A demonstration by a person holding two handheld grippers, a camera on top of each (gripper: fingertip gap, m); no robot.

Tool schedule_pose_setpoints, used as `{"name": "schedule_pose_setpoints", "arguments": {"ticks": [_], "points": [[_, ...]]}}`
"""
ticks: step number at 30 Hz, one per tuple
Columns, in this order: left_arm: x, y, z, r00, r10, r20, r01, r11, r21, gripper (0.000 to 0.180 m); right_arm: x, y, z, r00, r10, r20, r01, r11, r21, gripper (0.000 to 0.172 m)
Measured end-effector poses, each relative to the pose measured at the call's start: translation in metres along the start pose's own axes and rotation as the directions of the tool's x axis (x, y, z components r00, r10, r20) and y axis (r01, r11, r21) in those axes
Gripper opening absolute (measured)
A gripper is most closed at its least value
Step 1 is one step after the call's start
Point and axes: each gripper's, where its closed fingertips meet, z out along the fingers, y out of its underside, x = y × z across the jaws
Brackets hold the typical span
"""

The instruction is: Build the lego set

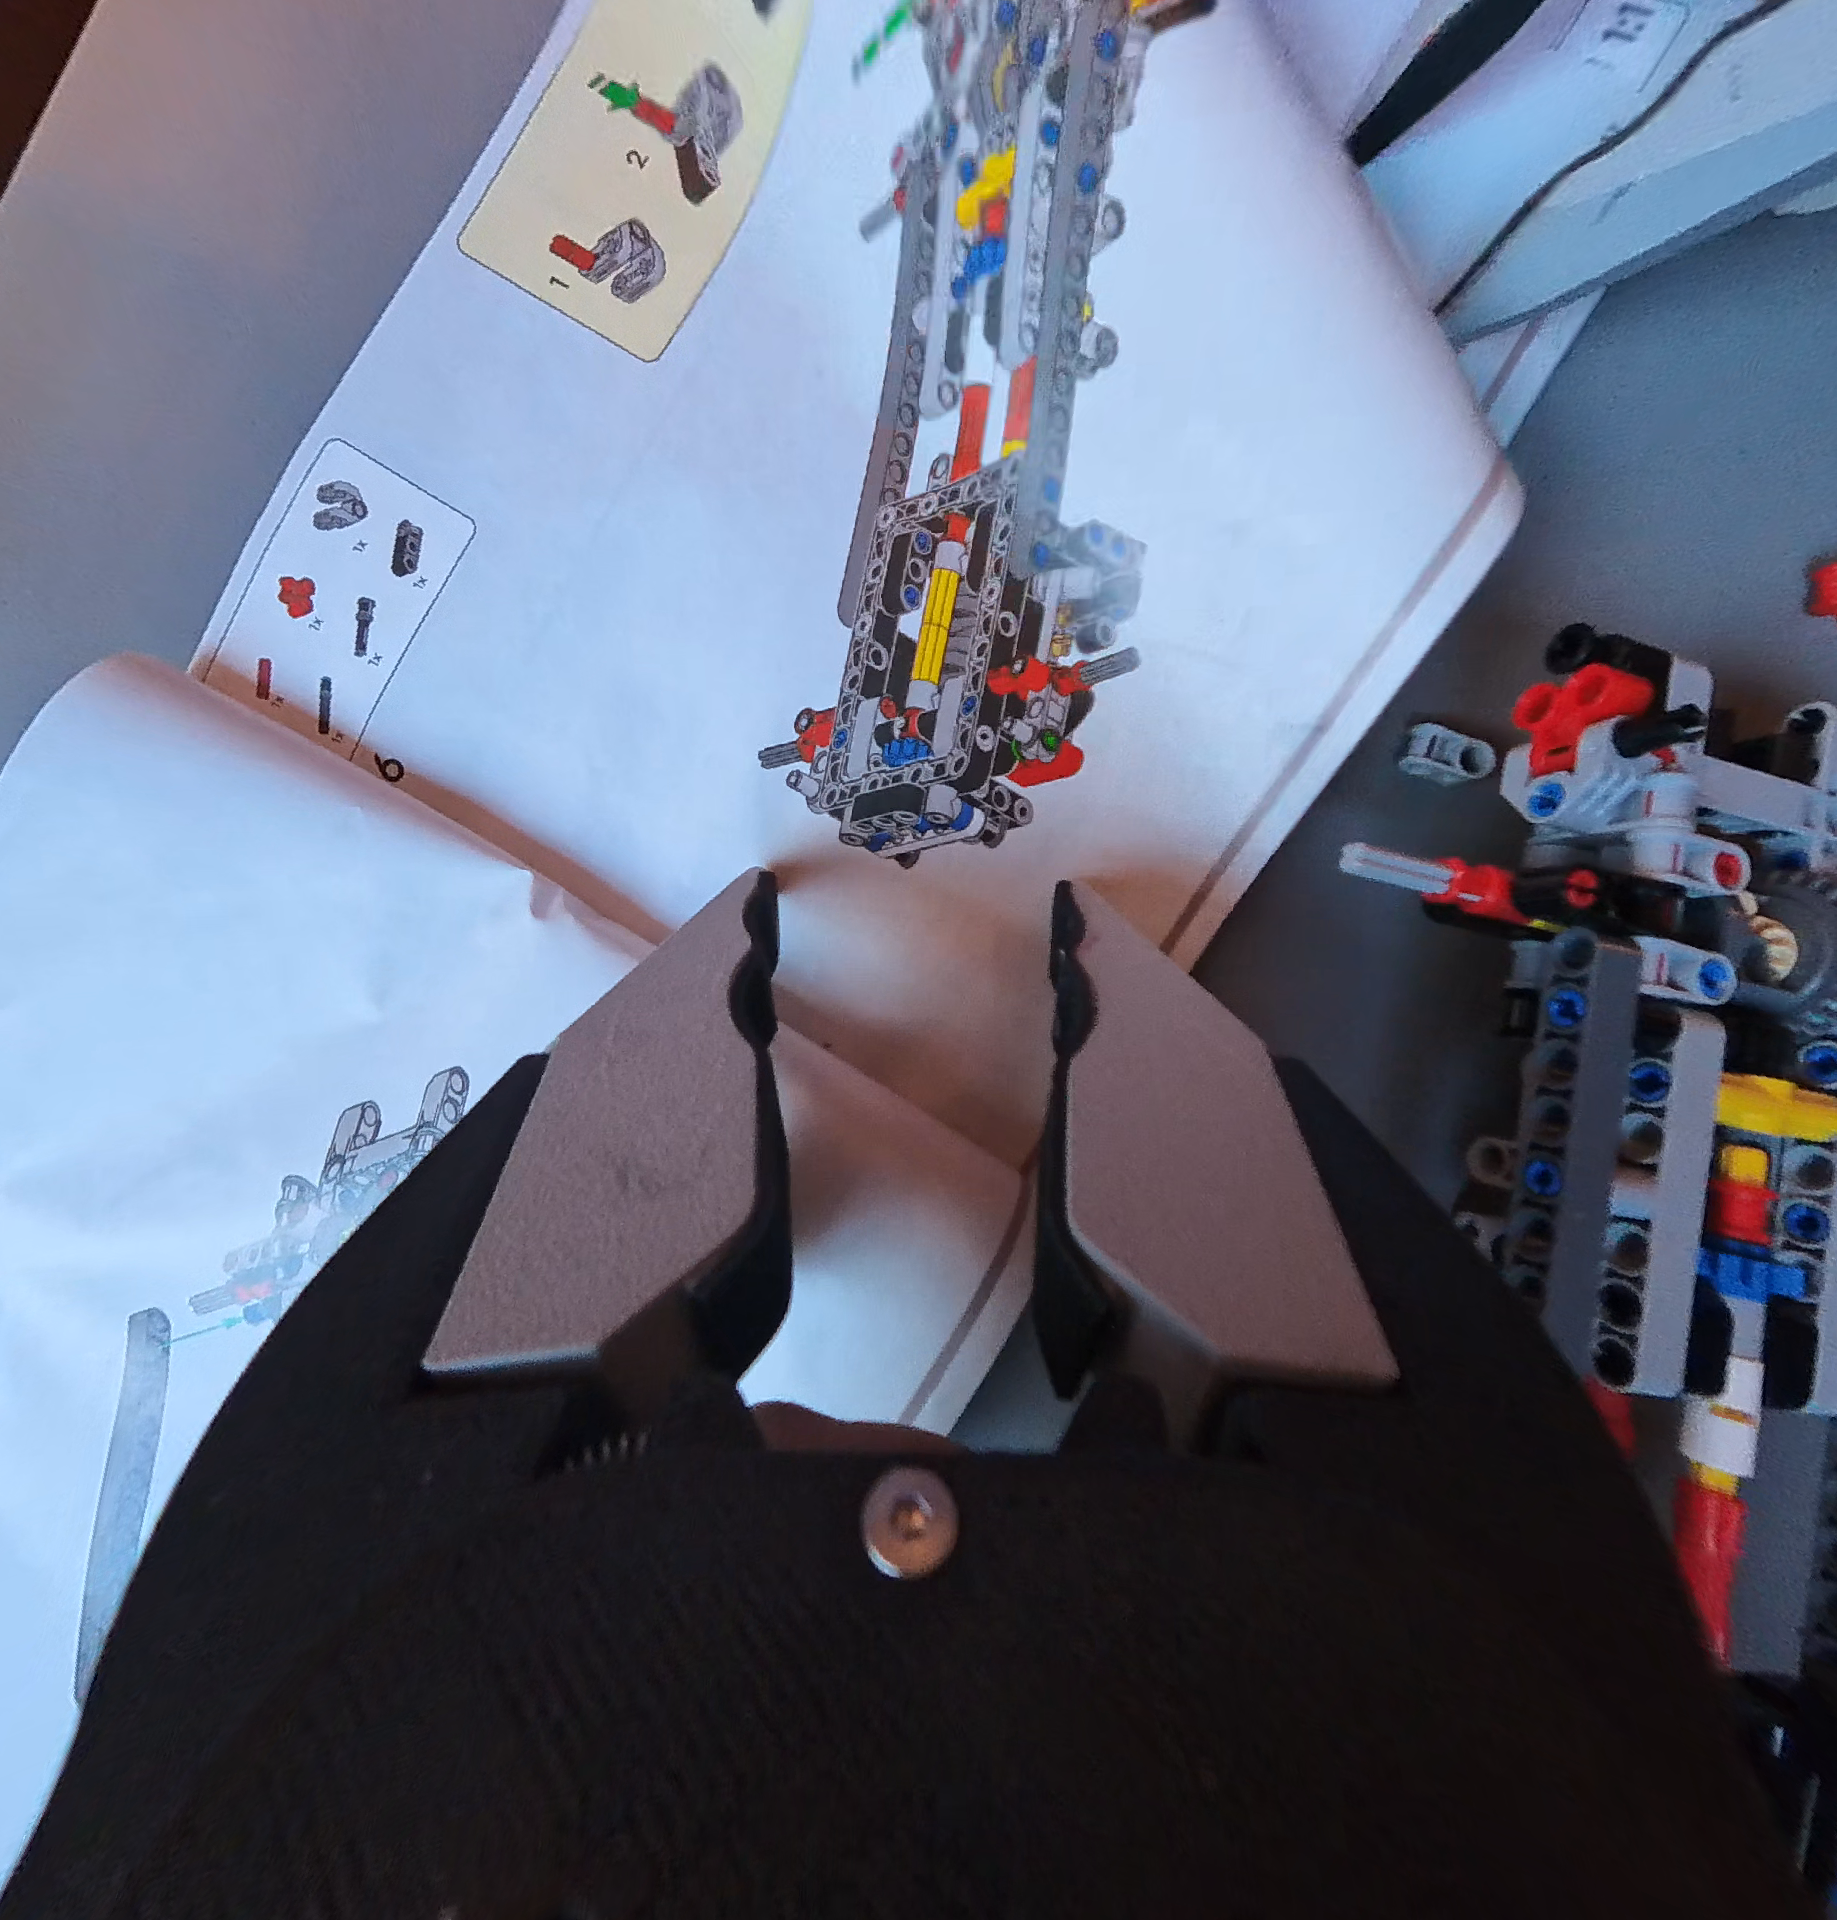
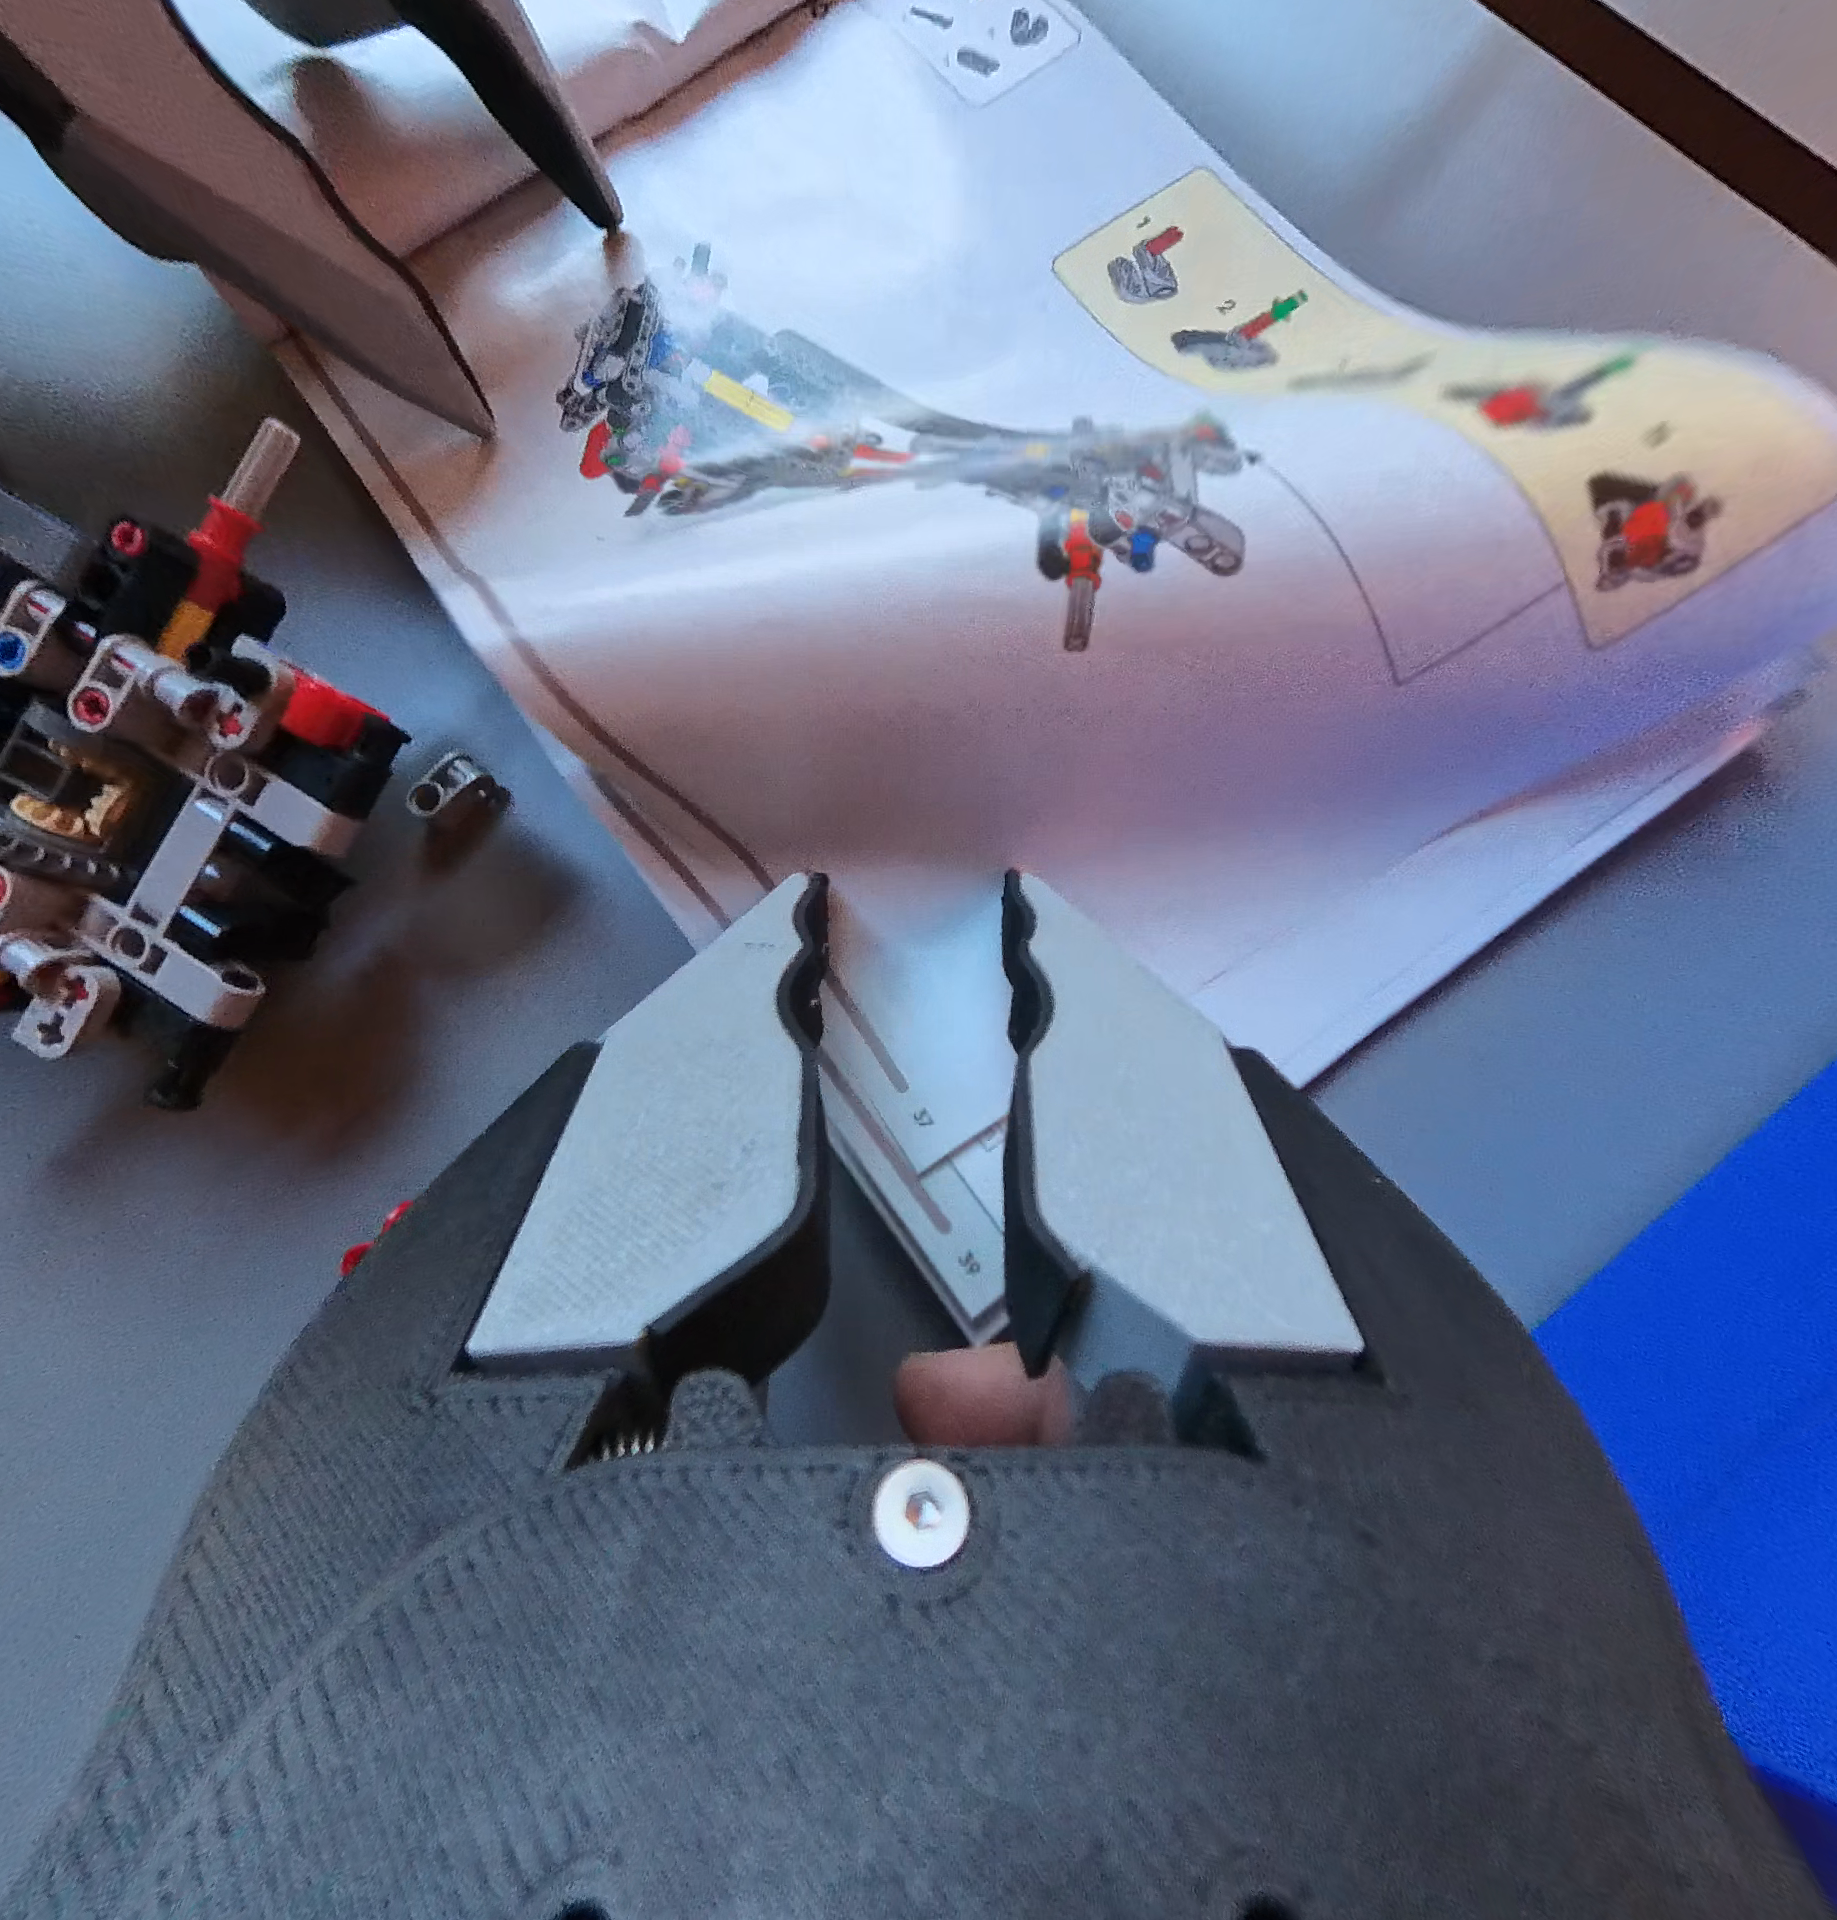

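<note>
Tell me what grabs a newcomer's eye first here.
The open instruction booklet fills the middle of the grey table, its page bowing upward. Both open grippers, left and right, hover over it. Beside it sits a colourful, half-built brick model.

Both wrist cameras are looking steeply down from close above the open white paper instruction booklet [image 1: 1153,436] [image 2: 997,727], facing it from opposing sides and sharing its illustrated page and the brick model [image 1: 1672,1039] [image 2: 145,790] beside it.
</note>
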Motion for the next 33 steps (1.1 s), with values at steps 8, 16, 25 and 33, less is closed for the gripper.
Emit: {"name": "schedule_pose_setpoints", "arguments": {"ticks": [8, 16, 25, 33], "points": [[0.002, -0.02, -0.016, 0.998, 0.052, 0.027, -0.054, 0.997, 0.048, 0.056, 0.0, -0.005, 0.0, 0.99, 0.112, 0.083, -0.119, 0.989, 0.085, 0.03], [0.024, -0.044, -0.02, 0.967, 0.219, 0.127, -0.229, 0.97, 0.075, 0.066, 0.001, -0.005, -0.001, 0.989, 0.121, 0.084, -0.129, 0.988, 0.091, 0.029], [0.044, -0.062, -0.022, 0.952, 0.257, 0.168, -0.276, 0.955, 0.104, 0.067, 0.004, -0.007, 0.001, 0.98, 0.178, 0.087, -0.186, 0.978, 0.094, 0.022], [0.033, -0.047, -0.003, 0.889, 0.363, 0.28, -0.365, 0.93, -0.049, 0.06, 0.003, -0.008, 0.002, 0.98, 0.179, 0.091, -0.188, 0.978, 0.093, 0.024]]}}
